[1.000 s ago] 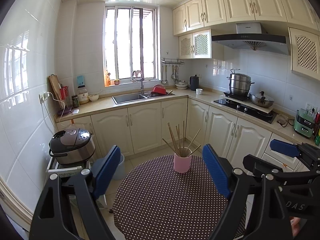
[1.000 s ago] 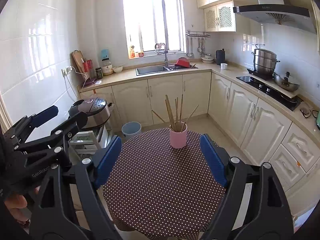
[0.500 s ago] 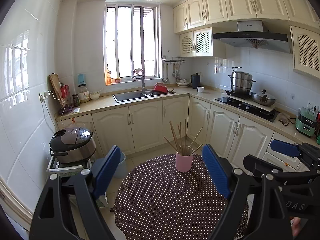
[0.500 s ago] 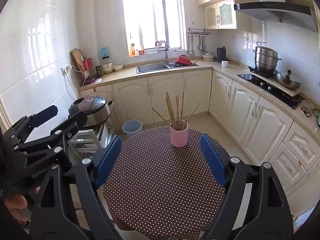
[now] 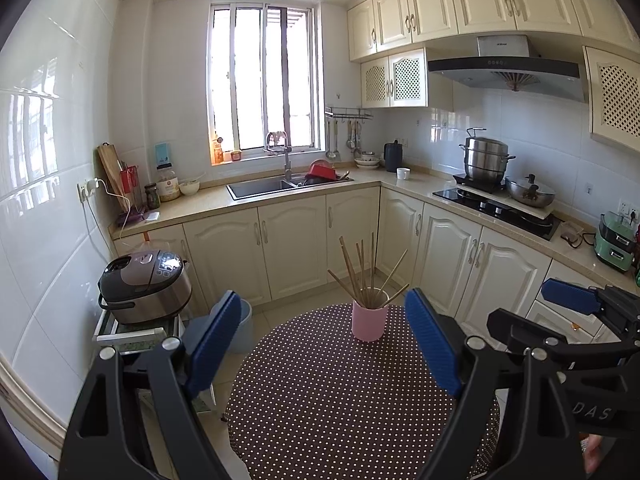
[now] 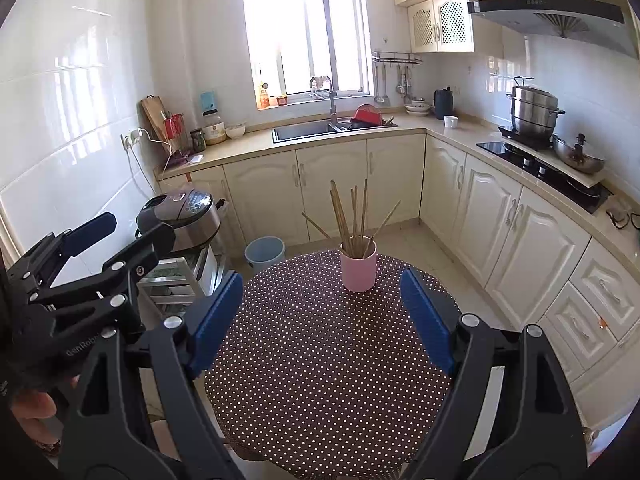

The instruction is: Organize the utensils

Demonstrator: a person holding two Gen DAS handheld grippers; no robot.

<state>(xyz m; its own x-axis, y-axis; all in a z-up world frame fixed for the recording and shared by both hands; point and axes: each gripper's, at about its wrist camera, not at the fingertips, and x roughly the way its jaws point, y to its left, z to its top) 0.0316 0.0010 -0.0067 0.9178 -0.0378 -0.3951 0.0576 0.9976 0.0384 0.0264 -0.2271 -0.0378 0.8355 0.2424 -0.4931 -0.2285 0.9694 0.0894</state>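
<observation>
Sunlit kitchen cabinets frame a round table [image 6: 320,380] in brown polka-dot cloth, where a pink cup [image 6: 358,267] stands near the far edge, chopsticks [image 6: 352,216] fanned loosely inside it. Both the left gripper [image 5: 326,344] and the right gripper [image 6: 322,320] hover well short of it, tongs spread wide and holding nothing. To tidy well, I'd steady the cup with one and gather the splayed sticks low with the other. Beyond: sink [image 5: 260,189], rice cooker [image 5: 145,286], steamer pot [image 5: 486,159].

Chopsticks [image 5: 362,268] in cup [image 5: 369,321] on table [image 5: 320,400]
</observation>
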